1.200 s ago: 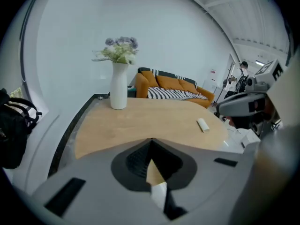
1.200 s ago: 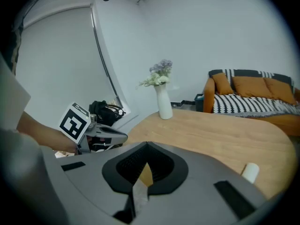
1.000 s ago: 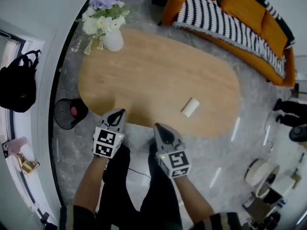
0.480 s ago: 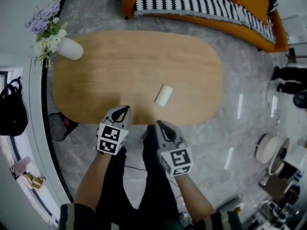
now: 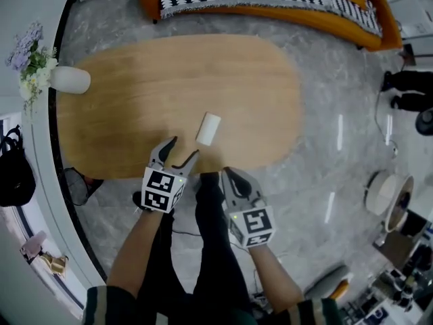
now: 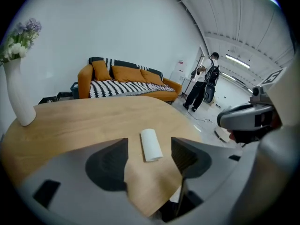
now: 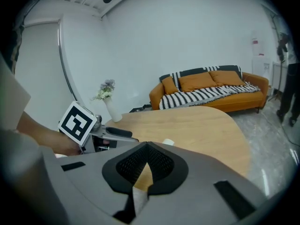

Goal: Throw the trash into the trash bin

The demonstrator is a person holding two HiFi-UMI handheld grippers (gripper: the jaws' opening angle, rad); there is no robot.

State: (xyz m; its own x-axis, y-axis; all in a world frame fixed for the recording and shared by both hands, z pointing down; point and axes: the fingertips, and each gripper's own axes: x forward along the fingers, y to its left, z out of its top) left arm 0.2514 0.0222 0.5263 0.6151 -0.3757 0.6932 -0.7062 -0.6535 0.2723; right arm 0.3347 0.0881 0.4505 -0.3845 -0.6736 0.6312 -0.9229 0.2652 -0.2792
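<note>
A white paper roll lies on the oval wooden table, near its front edge. My left gripper hangs over that edge, just short of the roll. Its jaws have just been opening and stand open with nothing between them. In the left gripper view the roll lies ahead, framed by the two fingers. My right gripper is shut and empty, off the table's edge to the right of the left one. The right gripper view shows the roll past the closed tips. A dark mesh trash bin stands on the floor at the table's left end.
A white vase with flowers stands on the table's far left. An orange sofa with a striped blanket lies beyond the table. A person stands at the far right. A black bag hangs at the left wall.
Both grippers moved along the table's edge toward the roll. The left jaws went from shut to open. The bin and the vase slid to the left of the view.
</note>
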